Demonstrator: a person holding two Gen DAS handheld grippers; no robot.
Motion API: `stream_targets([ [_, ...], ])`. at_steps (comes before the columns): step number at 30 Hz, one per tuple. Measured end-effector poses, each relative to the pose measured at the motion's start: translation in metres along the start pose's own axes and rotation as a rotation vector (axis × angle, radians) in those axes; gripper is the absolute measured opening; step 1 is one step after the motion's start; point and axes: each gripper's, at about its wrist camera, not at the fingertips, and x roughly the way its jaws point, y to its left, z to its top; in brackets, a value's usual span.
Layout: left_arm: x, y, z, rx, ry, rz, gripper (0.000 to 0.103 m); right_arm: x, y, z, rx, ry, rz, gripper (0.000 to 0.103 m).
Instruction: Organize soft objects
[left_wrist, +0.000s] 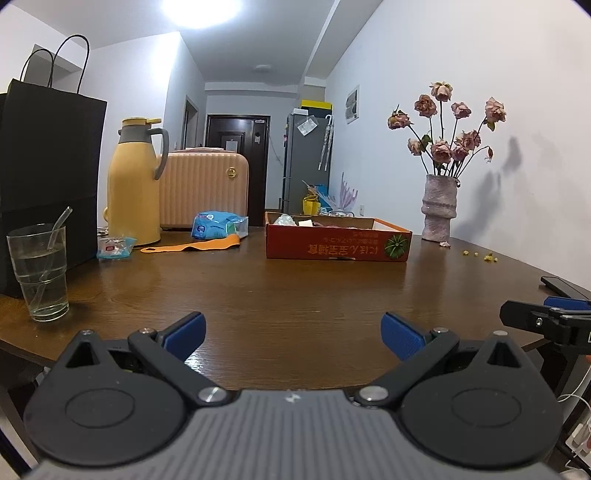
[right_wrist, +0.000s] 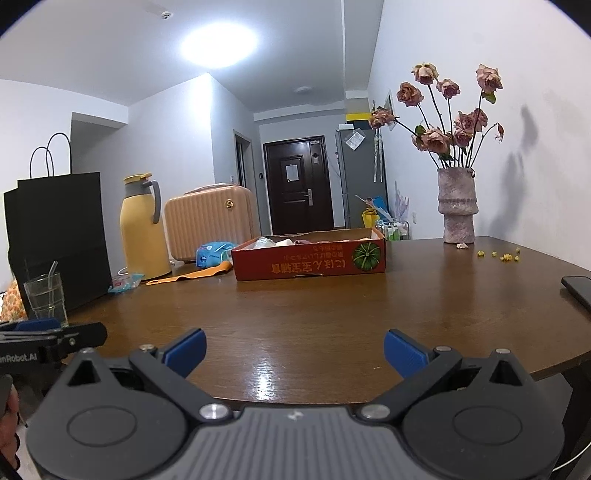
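left gripper (left_wrist: 293, 334): jaws spread wide, nothing between them, hanging over the near edge of the table (left_wrist: 295, 291)
right gripper (right_wrist: 294, 350): same deal, jaws wide apart and empty, just beside the left one
cardboard box (left_wrist: 338, 242): red, shallow, sits mid-table toward the far side; soft stuff is piled inside, can't really tell what each piece is
blue wipes pack (left_wrist: 218, 225): left of the box, in front of the peach suitcase (left_wrist: 205, 188)
orange strip (left_wrist: 195, 245): lying flat just in front of the wipes
small blue packet (left_wrist: 114, 248): by the base of the yellow thermos (left_wrist: 135, 181)
glass with straw (left_wrist: 38, 271): near left edge, beside the black paper bag (left_wrist: 48, 155)
vase of dried roses (left_wrist: 439, 206): far right, by the wall
phone (right_wrist: 578, 290): right edge of the table
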Motion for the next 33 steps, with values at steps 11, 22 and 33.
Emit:
stream_targets([
  [11, -0.0021, -0.0014, 0.0004, 0.013, -0.008, -0.001, 0.103, 0.0016, 0.0008, 0.0, 0.0, 0.005, 0.004, 0.103],
  [22, -0.0011, -0.002, -0.0009, 0.019, -0.002, -0.01, 0.103, 0.0035, -0.0008, -0.0004, 0.004, 0.011, 0.006, 0.103],
  [33, -0.0014, -0.0026, -0.0025, 0.02, -0.002, -0.009, 0.103, 0.0043, -0.0003, -0.0021, 0.006, 0.014, 0.005, 0.103],
])
